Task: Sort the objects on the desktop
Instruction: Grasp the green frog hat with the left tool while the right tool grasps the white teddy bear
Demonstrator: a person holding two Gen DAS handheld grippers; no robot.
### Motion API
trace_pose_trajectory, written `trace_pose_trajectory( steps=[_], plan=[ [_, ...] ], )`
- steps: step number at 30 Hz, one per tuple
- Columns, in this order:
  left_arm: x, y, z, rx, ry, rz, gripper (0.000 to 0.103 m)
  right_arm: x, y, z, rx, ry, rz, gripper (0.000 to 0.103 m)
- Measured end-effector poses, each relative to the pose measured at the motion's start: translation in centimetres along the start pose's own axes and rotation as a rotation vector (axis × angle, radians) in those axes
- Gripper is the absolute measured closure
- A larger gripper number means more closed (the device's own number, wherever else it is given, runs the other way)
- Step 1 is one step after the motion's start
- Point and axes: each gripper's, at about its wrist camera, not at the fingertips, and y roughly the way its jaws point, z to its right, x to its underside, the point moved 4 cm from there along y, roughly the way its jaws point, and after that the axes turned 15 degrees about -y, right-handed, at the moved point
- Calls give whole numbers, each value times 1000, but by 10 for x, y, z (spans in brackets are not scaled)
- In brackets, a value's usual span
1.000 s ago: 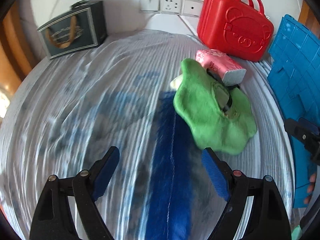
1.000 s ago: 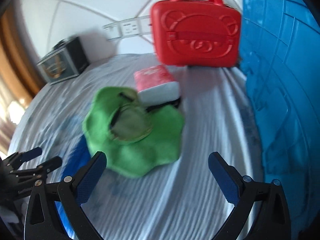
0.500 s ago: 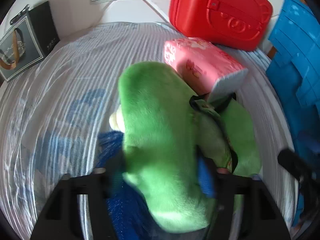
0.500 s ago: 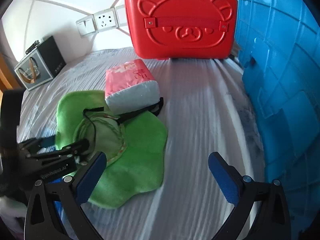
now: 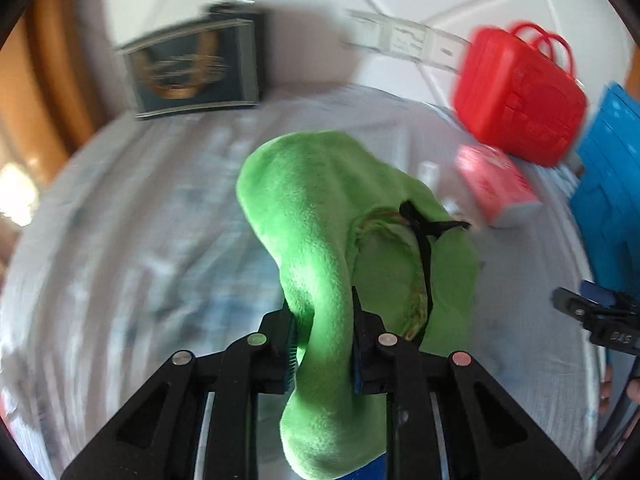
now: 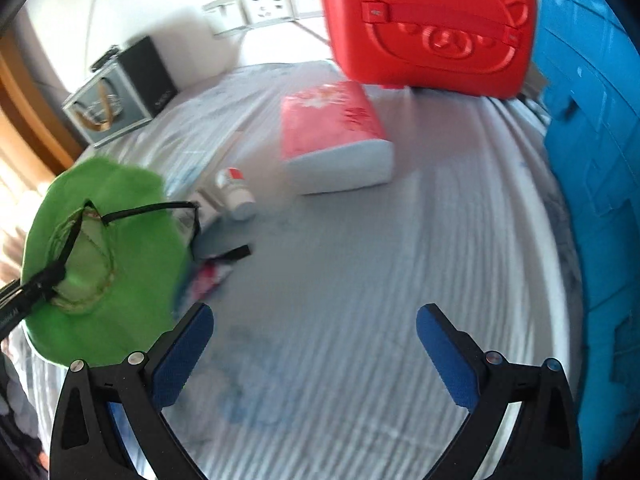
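My left gripper (image 5: 322, 340) is shut on the brim of a green plush hat (image 5: 320, 216) and holds it lifted off the table; the hat hangs at the left of the right wrist view (image 6: 120, 216) with its black strap trailing. My right gripper (image 6: 314, 344) is open and empty above the striped cloth. A pink tissue pack (image 6: 332, 132) lies ahead of it, also in the left wrist view (image 5: 494, 184). A small white bottle (image 6: 236, 194) and a small red-and-white packet (image 6: 214, 272) lie where the hat was.
A red bear-face case (image 6: 432, 24) stands against the back wall. A blue plastic crate (image 6: 592, 160) stands at the right. A dark box with a strap picture (image 5: 192, 68) stands at the back left. A white socket strip (image 6: 264, 4) runs along the wall.
My left gripper closed on the green hat and lifted it up and to the left, uncovering the bottle and packet. My right gripper stayed open and moved closer to the tissue pack.
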Motion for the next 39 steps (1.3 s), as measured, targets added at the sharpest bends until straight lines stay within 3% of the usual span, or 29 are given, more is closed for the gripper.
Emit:
trace_pose_trajectory(
  steps=[5,7,10,15,17,19,21,26,36,38,39],
  plan=[
    [-10,-8,-64,-152,-98,52,83,-9,-2,-22,-45,-23,13,0],
    [-6,1,-82,-197,-117,33,83,-13,1,-28,-64,-20,27,0],
    [4,15,-93,-202,-137,-4,83,-16,9,-35,-91,-11,36,0],
    [12,36,-92,-197,-142,-34,83,-17,27,-43,-64,-32,-51,2],
    [9,45,-94,-187,-158,-46,83,-23,29,-49,-68,-32,-51,14],
    [11,51,-95,-183,-168,-49,83,-34,33,-63,-84,-65,-49,40],
    [9,56,-97,-187,-171,-37,83,-49,38,-87,-114,-109,-41,52],
    [-1,62,-109,-165,-193,-16,83,-81,64,-141,-172,-170,-46,52],
    [-15,86,-122,-123,-214,-21,83,-99,129,-187,-131,-254,-126,46],
    [-20,89,-120,-124,-207,-16,83,-99,131,-193,-86,-298,-106,51],
    [-22,90,-118,-124,-203,-13,83,-100,132,-196,-73,-316,-100,58]
  ],
)
